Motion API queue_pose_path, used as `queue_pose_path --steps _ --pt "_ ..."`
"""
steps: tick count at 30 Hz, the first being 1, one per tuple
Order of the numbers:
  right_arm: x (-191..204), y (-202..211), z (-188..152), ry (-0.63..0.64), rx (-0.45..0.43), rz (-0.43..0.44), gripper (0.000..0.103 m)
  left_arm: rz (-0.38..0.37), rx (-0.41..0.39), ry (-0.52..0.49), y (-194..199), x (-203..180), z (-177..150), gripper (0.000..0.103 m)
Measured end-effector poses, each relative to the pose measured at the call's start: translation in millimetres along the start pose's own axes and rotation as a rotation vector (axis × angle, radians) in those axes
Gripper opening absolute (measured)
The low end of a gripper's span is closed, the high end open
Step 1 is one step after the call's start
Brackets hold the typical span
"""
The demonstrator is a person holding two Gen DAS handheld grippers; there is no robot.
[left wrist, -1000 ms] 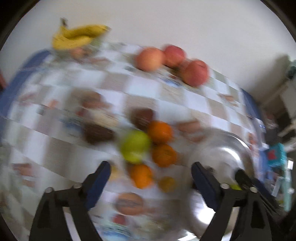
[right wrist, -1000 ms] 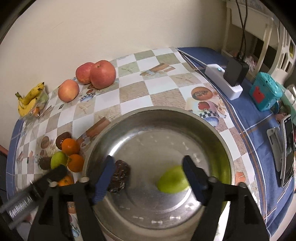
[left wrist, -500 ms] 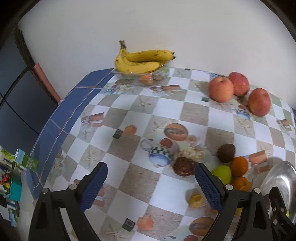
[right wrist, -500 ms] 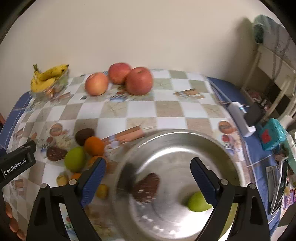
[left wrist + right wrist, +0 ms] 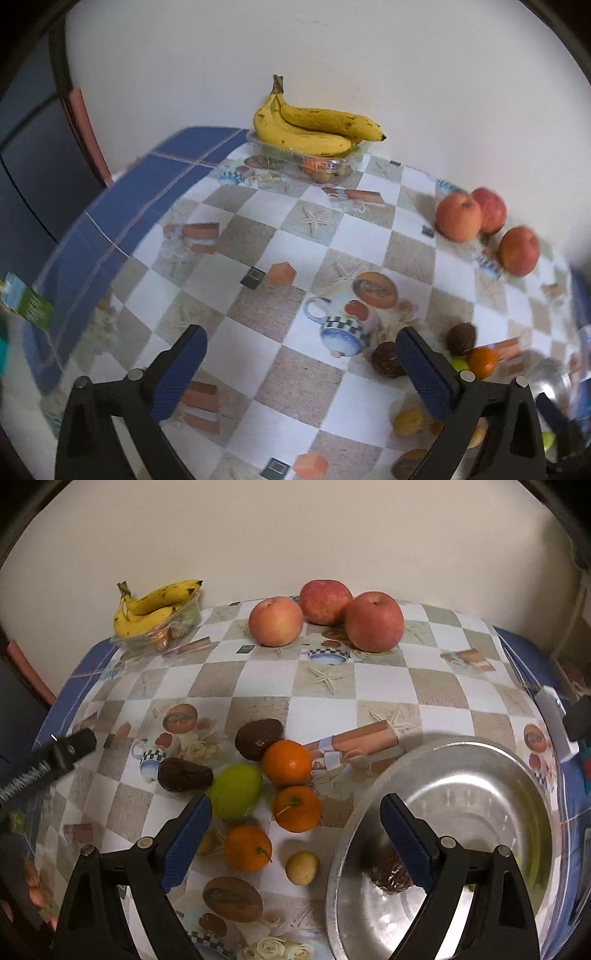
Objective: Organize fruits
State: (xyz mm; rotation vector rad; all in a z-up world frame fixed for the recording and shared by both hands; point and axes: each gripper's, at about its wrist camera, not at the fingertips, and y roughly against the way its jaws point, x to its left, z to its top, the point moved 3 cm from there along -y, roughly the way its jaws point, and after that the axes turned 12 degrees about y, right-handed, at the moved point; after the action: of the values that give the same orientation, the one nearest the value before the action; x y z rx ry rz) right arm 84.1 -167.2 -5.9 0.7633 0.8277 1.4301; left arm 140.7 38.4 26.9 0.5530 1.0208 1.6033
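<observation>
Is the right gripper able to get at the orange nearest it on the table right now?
Probably yes. The right gripper is open and empty, and the nearest orange lies bare on the tablecloth between its fingers' lines, with only a small yellow fruit beside it.

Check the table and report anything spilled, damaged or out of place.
Nothing spilled or damaged. The loose fruit lies clustered beside the metal bowl, not yet in it; the bananas sit atop a clear tray near the wall.
</observation>
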Motion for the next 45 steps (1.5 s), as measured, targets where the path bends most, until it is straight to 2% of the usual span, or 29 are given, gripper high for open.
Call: queue_pose_path --steps 3,5,8,9,10,12,14,15,16,17,19,22,27,30,33,37,40,45 --pt "1 5 0 0.007 -0.021 0.018 0.092 -0.03 0.019 -0.01 1 -5 -4 0.103" --pt "3 6 0 0.015 -0.027 0.04 0.092 -0.067 0.055 -0.018 -1 -10 -10 0.103" --pt "7 6 -2 0.036 -0.032 0.063 0.091 -0.133 0.122 0.025 -6 -13 -17 0.103" --pt "9 5 -3 0.052 -0.029 0.066 0.087 -0.141 0.133 0.026 -8 -14 -20 0.103" --pt "12 3 -5 0.068 -0.019 0.065 0.078 -0.123 0.142 0.015 -12 -16 -24 0.102" --pt "17 -2 -8 0.099 0.001 0.061 0.067 -0.114 0.175 0.001 -19 -18 -31 0.1" --pt "20 -6 -11 0.114 0.015 0.066 0.067 -0.143 0.252 0.021 -31 -18 -41 0.089" --pt "22 -9 -13 0.113 0.028 0.087 0.062 -0.155 0.296 0.034 -38 -19 -47 0.084" --pt "23 -12 -15 0.108 0.039 0.101 0.054 -0.158 0.317 0.039 -41 -20 -51 0.081" --pt "24 -15 -17 0.106 0.05 0.108 0.051 -0.159 0.336 0.041 -45 -21 -54 0.081" --pt "25 -22 -21 0.105 0.069 0.113 0.05 -0.164 0.373 0.043 -51 -23 -62 0.068" --pt "27 -28 -24 0.084 0.08 0.157 0.046 -0.187 0.421 0.051 -57 -26 -71 0.059" --pt "35 -33 -26 0.09 0.092 0.182 0.045 -0.202 0.452 0.045 -61 -33 -79 0.052" --pt "37 -35 -28 0.079 0.094 0.205 0.037 -0.213 0.461 0.044 -61 -34 -81 0.048" --pt "38 -35 -27 0.088 0.095 0.195 0.036 -0.227 0.47 0.048 -60 -36 -83 0.045" --pt "34 -29 -26 0.089 0.097 0.178 0.036 -0.273 0.498 0.064 -62 -41 -85 0.031" --pt "25 -21 -23 0.06 0.095 0.164 0.036 -0.292 0.502 0.058 -61 -45 -87 0.025" --pt "11 -9 -22 0.04 0.097 0.111 0.036 -0.303 0.517 0.048 -61 -51 -90 0.022"
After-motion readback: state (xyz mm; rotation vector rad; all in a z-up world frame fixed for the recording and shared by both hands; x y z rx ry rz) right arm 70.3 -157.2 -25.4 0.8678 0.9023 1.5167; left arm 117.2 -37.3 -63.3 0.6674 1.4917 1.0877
